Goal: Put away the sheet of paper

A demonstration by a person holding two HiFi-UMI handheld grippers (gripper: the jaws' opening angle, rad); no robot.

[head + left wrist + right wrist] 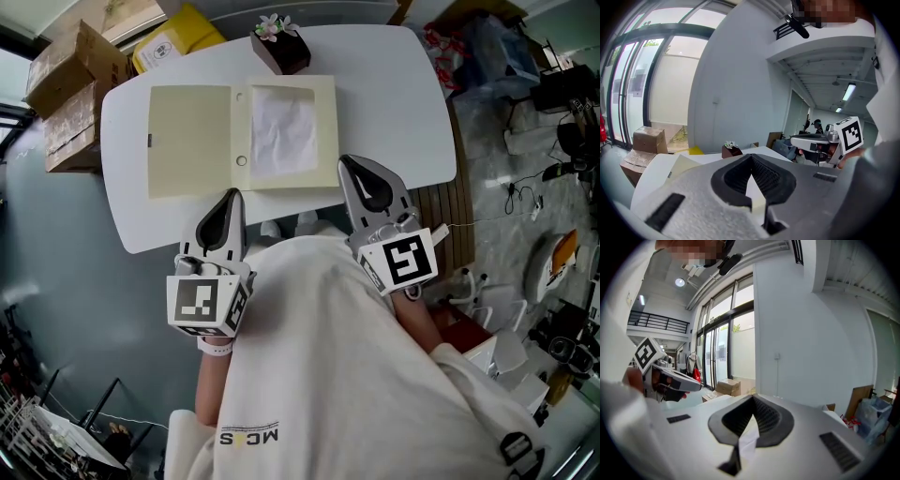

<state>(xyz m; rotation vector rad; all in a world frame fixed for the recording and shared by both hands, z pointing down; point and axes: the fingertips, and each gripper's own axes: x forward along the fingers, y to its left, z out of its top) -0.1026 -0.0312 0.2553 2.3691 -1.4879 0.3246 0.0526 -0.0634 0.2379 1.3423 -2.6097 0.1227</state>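
folder [192, 141]: open; bare worktop [394, 103] to its right
paper [284, 131]: folder's right leaf
left tool [233, 193]: closed, empty, folder's near edge
right tool [344, 162]: closed, empty, folder's near-right corner

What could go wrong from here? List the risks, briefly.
The sheet of paper lies loose and wrinkled on the right half of the open folder; closing the folder may crease or shift it. The flower box stands at the folder's far edge and could get knocked.

Head camera looks down on table [394, 94]; others (low) skim it.
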